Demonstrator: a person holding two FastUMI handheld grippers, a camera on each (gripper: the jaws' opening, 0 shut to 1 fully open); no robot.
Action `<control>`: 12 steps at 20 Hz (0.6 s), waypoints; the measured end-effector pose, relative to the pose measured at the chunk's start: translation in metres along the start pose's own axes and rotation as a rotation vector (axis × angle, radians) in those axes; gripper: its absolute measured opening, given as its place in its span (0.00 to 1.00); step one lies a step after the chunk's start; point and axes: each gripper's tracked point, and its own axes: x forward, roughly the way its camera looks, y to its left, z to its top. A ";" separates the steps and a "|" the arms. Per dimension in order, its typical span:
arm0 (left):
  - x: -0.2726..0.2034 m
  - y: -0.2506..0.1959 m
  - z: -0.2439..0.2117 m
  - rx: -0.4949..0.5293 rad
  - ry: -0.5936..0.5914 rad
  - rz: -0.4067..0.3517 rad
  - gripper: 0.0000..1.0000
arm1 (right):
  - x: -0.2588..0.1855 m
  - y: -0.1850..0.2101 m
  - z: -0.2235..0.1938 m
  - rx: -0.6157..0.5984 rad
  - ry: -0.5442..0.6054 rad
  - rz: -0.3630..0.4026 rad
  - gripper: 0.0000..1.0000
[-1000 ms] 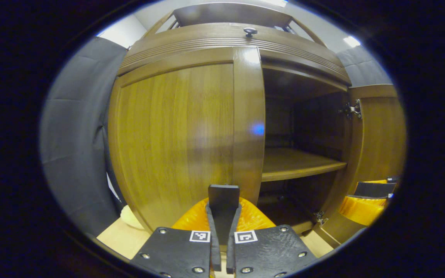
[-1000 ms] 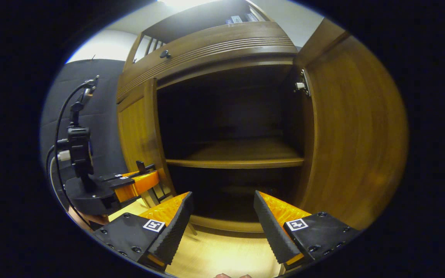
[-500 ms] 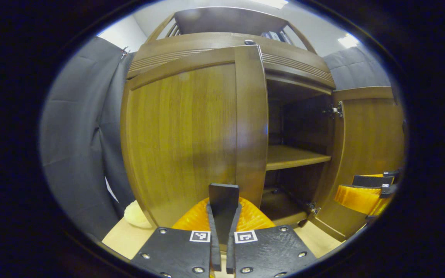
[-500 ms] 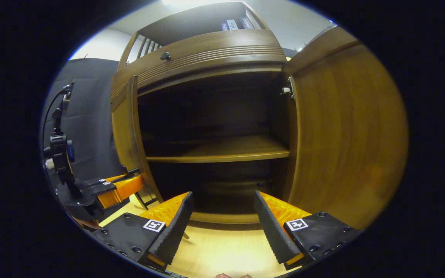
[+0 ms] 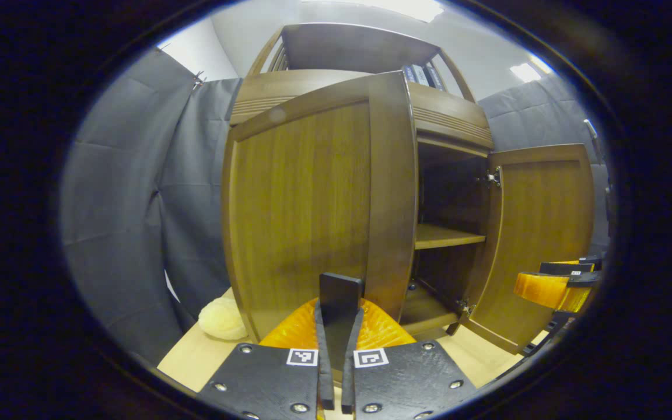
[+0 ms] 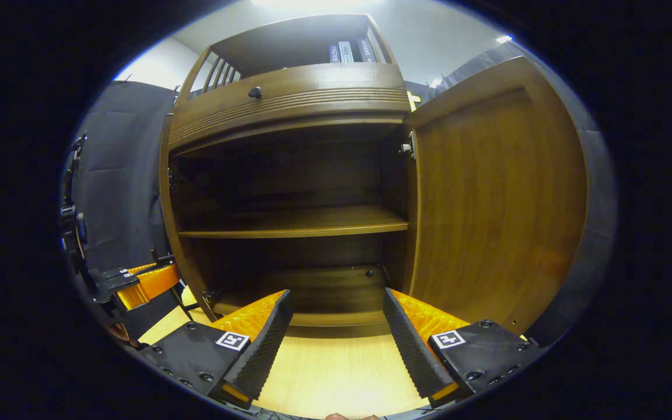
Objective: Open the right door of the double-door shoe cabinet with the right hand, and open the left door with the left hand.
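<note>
In the left gripper view, the left gripper [image 5: 336, 350] was seen with its jaws closed and holding nothing. The brown wooden left door [image 5: 307, 204] was swung wide open just ahead.

In the right gripper view, the right gripper [image 6: 336, 335] was seen with its jaws spread wide and empty. The right door [image 6: 493, 204] was fully open, and the shoe cabinet [image 6: 289, 105] stood on the surface [image 6: 336, 373] with bare shelves. The task was judged done.

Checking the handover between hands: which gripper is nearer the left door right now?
Left. The left gripper sits shut right at the left door, near its bottom edge. The right gripper hangs open in front of the cabinet's middle, apart from that door.
</note>
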 end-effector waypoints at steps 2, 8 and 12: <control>-0.014 0.012 0.000 -0.004 -0.010 -0.001 0.08 | -0.007 0.002 0.000 -0.006 -0.005 -0.019 0.92; -0.054 0.054 -0.006 -0.019 -0.035 -0.005 0.07 | -0.020 0.006 -0.002 -0.002 -0.015 -0.045 0.93; -0.073 0.082 -0.005 -0.030 -0.054 0.000 0.07 | -0.029 0.008 0.000 -0.010 -0.023 -0.053 0.93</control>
